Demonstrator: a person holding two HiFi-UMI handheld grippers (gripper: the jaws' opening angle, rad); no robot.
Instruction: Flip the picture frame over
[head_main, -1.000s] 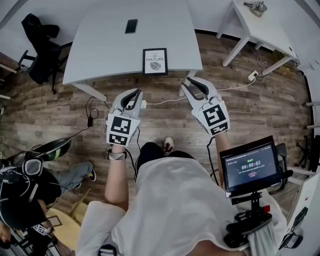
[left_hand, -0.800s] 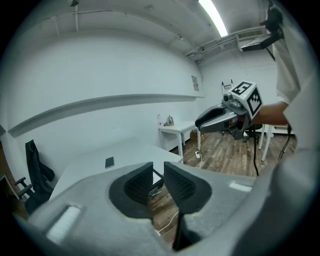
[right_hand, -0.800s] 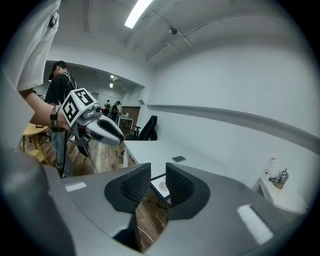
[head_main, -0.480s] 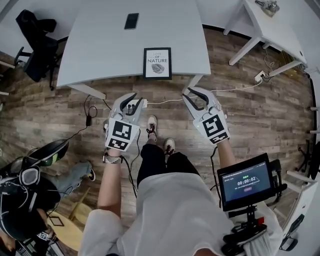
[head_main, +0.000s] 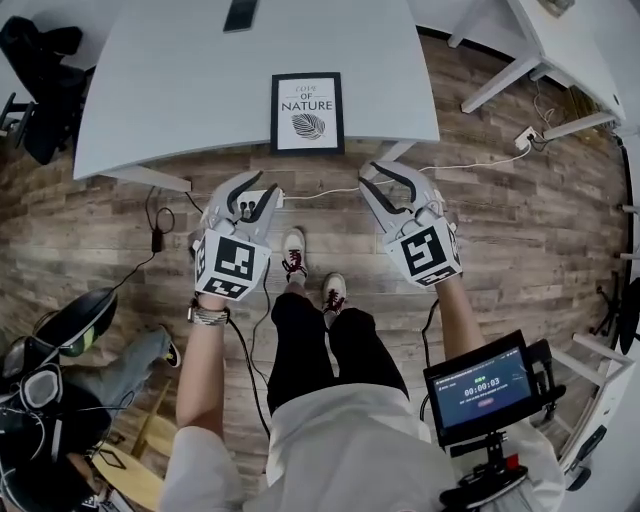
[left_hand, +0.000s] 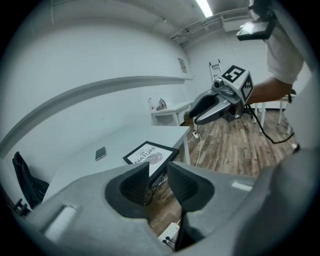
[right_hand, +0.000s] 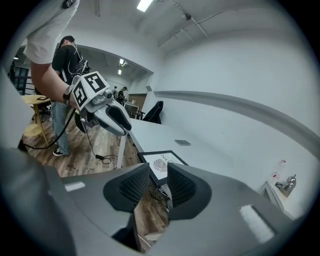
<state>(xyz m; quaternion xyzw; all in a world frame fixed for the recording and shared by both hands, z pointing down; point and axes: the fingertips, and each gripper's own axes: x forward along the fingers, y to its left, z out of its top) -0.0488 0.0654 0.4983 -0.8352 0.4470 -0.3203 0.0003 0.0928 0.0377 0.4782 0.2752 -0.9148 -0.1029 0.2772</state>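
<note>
Black is the thin rim of the flat picture frame (head_main: 307, 112). Its white sheet shows a grey leaf and the word NATURE. The picture frame lies face up on the pale grey desk (head_main: 180, 90), right at the near edge, in the upper middle of the head view. A dark flat phone (head_main: 240, 14) lies on the same desk at the very top of the frame, well apart from the picture frame.

The grey left gripper (head_main: 252, 198) hangs below and to the left of the picture frame, over the brown wooden floor (head_main: 120, 250). The grey right gripper (head_main: 378, 180) hangs below and to the right of it. Neither one touches the picture frame or the desk.

In the left gripper view the fingers (left_hand: 136, 181) stand apart and have just been opening. Nothing is held between them. The picture frame (left_hand: 150, 154) shows far off through the gap. In the right gripper view the fingers (right_hand: 134, 186) also stand apart and have just been opening, with nothing held. The picture frame (right_hand: 162, 161) shows beyond them too.

Two white shoes (head_main: 293, 252) stand on the floor between the grippers.
</note>
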